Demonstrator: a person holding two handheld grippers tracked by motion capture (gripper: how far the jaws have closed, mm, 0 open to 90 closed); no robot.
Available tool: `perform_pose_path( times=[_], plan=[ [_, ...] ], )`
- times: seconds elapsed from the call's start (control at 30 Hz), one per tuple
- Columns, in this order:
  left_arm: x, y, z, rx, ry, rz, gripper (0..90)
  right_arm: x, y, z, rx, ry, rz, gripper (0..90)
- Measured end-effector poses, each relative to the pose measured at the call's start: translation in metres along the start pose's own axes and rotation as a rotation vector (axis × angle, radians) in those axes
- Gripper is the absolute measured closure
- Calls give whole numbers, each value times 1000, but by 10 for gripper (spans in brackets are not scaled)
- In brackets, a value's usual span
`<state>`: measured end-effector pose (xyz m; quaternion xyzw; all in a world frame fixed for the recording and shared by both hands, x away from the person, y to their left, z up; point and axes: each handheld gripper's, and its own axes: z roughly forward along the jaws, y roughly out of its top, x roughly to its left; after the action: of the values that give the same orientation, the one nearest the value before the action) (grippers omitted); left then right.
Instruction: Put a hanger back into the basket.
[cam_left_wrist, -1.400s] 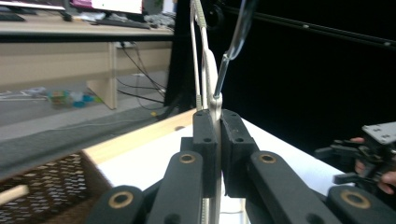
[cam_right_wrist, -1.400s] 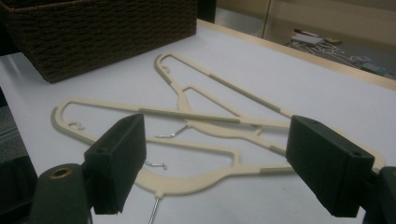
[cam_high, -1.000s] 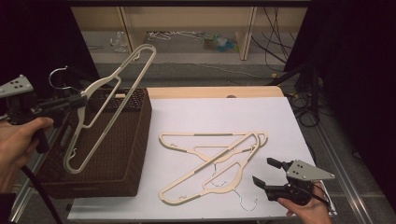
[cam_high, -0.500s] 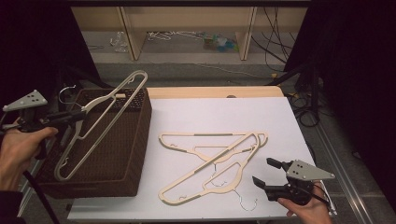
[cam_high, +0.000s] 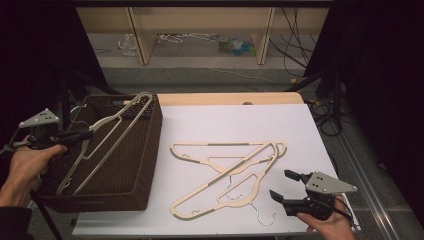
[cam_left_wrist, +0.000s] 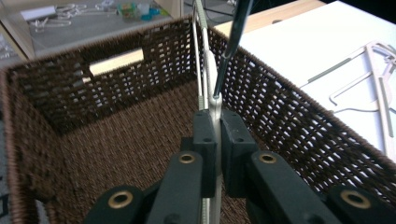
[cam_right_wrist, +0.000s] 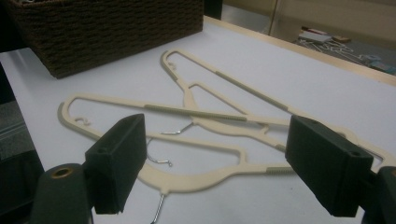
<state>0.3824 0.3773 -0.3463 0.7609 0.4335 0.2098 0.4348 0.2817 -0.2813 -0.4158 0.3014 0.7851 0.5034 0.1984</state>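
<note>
The hanger (cam_high: 107, 137) is clamped at its neck between the pads of the left gripper (cam_high: 85, 134) and is held tilted over the basket (cam_high: 150, 150), its far shoulder above the rim beyond the gripper and its near end down inside, below the hand. To finish the step well, the far end should be brought inside the rim and the hanger laid flat on the woven floor before the jaws are let go. The hanger is thin, cream, with a grey grip strip and a wire hook (cam_left_wrist: 233, 42) rising just past the pads. The right gripper (cam_high: 286, 186) is held wide open, nothing between its jaws, just short of two more hangers (cam_high: 225, 165) lying crossed on the table (cam_high: 300, 130).
</note>
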Motion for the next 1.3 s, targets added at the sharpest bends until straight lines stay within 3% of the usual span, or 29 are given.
perform_pose_path(
  times=[0.17,0.23,0.33,0.47,0.57,0.63,0.67,0.73,0.8,0.93,1.1,1.13,1.3],
  plan=[
    [4,-8,15,9,-2,-49,854,0,0,1,-1,3,-9,219],
    [8,-13,21,39,8,-64,854,0,0,0,-1,3,-11,219],
    [11,-18,26,26,2,-98,853,0,-1,2,-12,-2,-13,219],
    [12,-19,29,29,7,-94,853,0,-1,2,-9,3,-11,219],
    [14,-19,33,62,23,-73,852,1,-1,2,-7,5,-9,219],
    [12,-20,37,50,32,-91,849,1,-1,2,3,7,-14,219],
    [13,-20,38,66,36,-73,849,1,-1,2,5,10,-15,220],
    [13,-22,41,61,42,-83,848,1,-1,2,9,14,-13,219],
    [13,-24,45,50,57,-97,842,1,-1,3,10,13,-14,220],
    [15,-24,43,124,143,-55,818,1,-2,3,22,13,-15,220],
    [22,-28,36,144,223,-80,757,1,-2,5,12,16,-19,221],
    [23,-30,36,125,228,-105,748,1,-2,5,12,17,-21,221],
    [21,-30,30,120,243,-95,722,1,-3,5,17,20,-14,221]
  ],
)
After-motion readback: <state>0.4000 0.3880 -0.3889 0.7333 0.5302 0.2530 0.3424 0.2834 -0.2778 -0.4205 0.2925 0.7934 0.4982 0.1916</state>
